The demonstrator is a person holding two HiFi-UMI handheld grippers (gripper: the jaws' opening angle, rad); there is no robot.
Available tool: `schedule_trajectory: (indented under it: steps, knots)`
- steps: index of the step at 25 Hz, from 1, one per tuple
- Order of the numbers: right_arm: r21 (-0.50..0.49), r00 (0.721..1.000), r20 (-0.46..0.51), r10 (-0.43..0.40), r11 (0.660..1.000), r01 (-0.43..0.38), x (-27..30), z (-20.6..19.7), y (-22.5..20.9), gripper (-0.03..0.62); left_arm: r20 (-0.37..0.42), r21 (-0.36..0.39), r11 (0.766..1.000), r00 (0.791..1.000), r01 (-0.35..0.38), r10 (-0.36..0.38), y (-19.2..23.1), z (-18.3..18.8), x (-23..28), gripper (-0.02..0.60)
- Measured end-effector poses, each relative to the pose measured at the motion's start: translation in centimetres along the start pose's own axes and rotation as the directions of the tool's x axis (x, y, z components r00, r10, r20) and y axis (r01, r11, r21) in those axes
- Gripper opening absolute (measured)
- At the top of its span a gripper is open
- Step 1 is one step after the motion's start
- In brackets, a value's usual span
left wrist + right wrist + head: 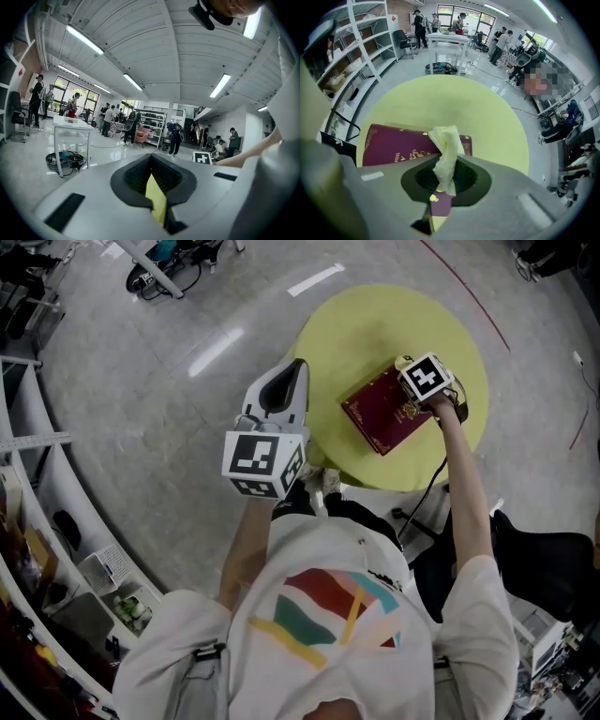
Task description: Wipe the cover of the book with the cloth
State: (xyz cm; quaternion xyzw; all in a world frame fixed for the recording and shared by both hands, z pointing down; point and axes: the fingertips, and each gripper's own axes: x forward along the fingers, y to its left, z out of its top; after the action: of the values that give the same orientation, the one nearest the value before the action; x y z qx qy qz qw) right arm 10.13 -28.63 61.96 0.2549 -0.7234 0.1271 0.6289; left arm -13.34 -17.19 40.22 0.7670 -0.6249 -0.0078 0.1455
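A maroon book (380,413) with gold print lies on the round yellow table (375,324). My right gripper (424,390) points steeply down over the book's right corner. In the right gripper view its jaws (446,157) are shut on a crumpled pale cloth (445,140), which hangs just above the book's cover (393,145). Whether the cloth touches the cover I cannot tell. My left gripper (299,364) is held roughly level, off the table's left edge and apart from the book. Its jaws (151,157) are shut with nothing between them.
Grey floor surrounds the table. Shelving (28,427) runs along the left, with cables and a stand (164,263) at the far left. A black chair (553,568) stands to my right. Several people stand by a white table (70,124) far off.
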Motion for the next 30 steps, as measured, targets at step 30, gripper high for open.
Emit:
schedule_trajectory:
  steps: [30]
  knots:
    - [-0.13,0.925,0.042,0.377,0.92,-0.369,-2.7,0.5,19.1,0.028,0.095,-0.05,0.999,0.995,0.0,0.005,0.6,2.8,-1.4,0.015]
